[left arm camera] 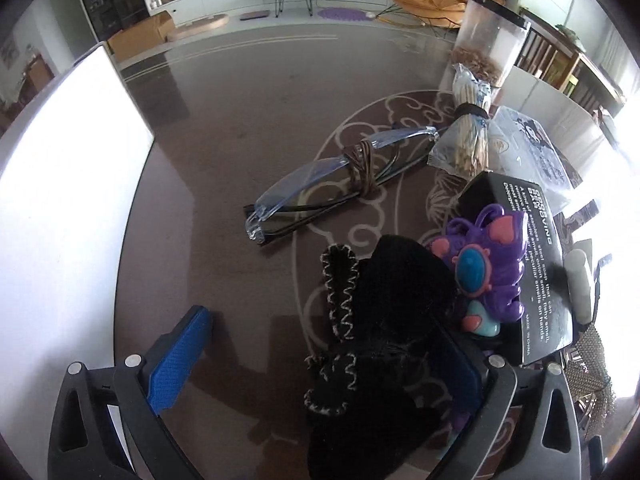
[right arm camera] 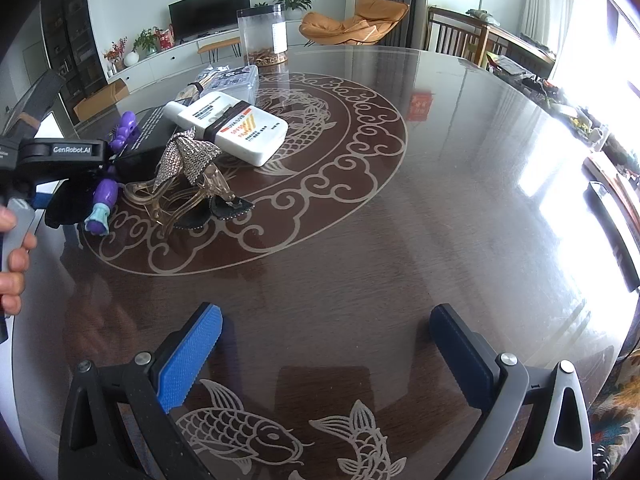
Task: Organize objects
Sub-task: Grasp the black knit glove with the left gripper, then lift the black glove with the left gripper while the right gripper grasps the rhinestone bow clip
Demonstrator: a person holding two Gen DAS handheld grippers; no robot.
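Left gripper (left arm camera: 320,360) jaws wide apart around a black knit cloth (left arm camera: 384,320); can't tell if the pads touch it. Purple toy (left arm camera: 484,276) touches the cloth, leaning on a black box (left arm camera: 532,248). Glasses (left arm camera: 340,176) lie further out on the desk (left arm camera: 224,160), beside a bagged stick bundle (left arm camera: 472,132). Right gripper (right arm camera: 326,344) jaws apart, empty, over bare desk; white bottle (right arm camera: 236,128) and rhinestone bow (right arm camera: 188,156) sit well off to its left.

The sunscreen bottle (right arm camera: 232,128) lies on the table (right arm camera: 400,220). Before it sits the hair clip (right arm camera: 188,184); behind it, the packet (right arm camera: 232,78), then the jar (right arm camera: 262,36); left, the toy (right arm camera: 116,160).
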